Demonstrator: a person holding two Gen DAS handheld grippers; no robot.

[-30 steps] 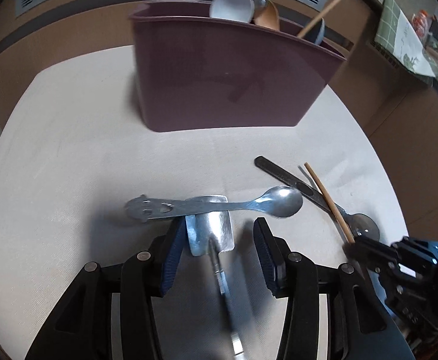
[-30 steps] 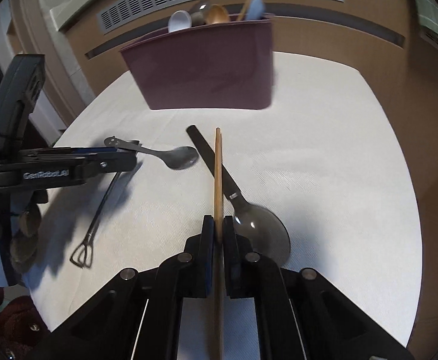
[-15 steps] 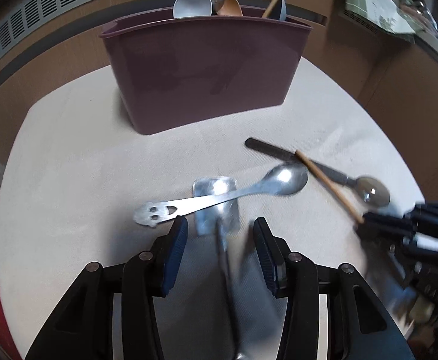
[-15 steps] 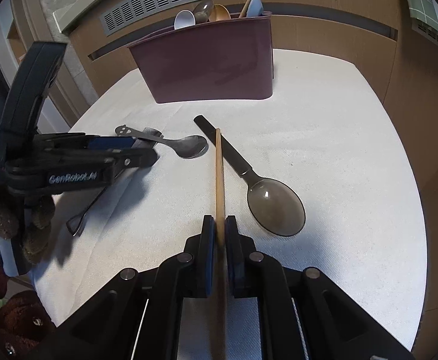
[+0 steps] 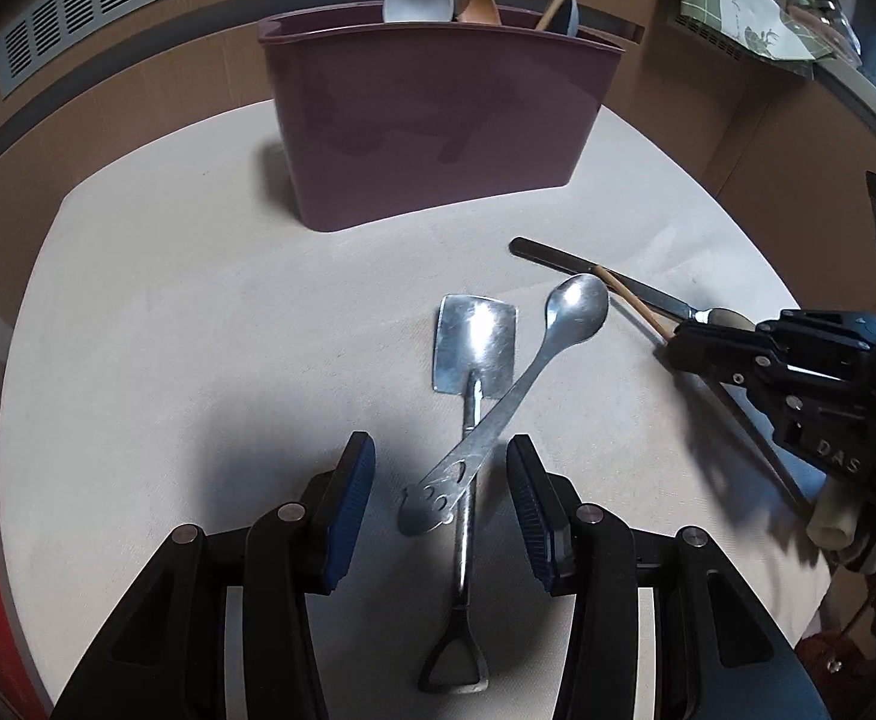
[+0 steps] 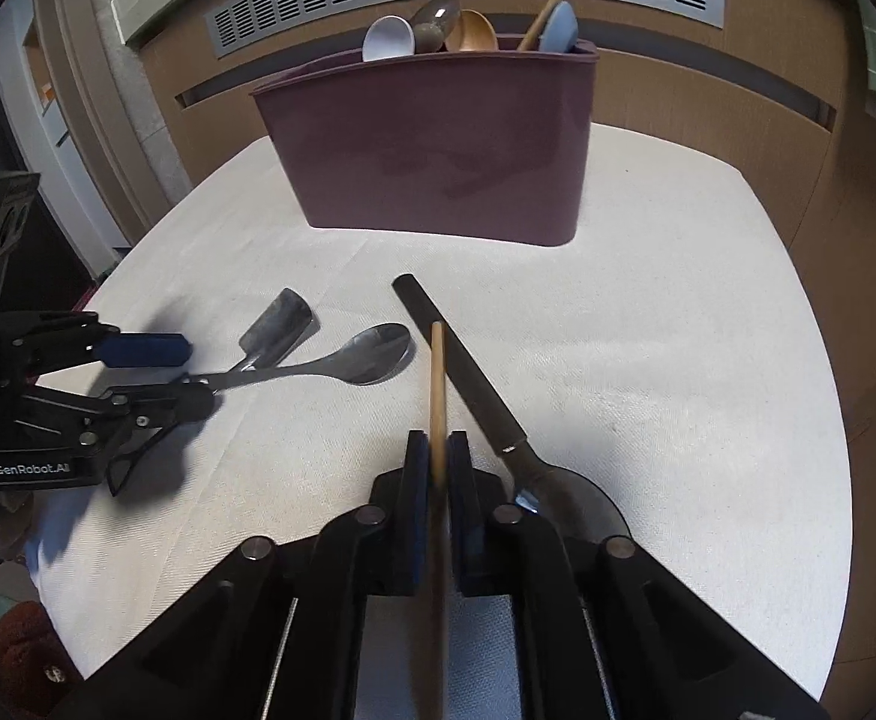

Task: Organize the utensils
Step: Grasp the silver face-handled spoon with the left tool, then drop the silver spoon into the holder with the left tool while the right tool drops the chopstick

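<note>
Slender wooden chopstick point(image 6: 437, 372) crosses flat black-handled spoon point(image 6: 474, 378).

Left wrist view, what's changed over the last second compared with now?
The left gripper has swung round the two crossed metal utensils: its open jaws, earlier by the shovel spoon's bowl, now flank the smiley spoon's handle end, gripping nothing. The right gripper stays shut on the wooden stick. The maroon bin and black-handled spoon are unmoved.
</note>
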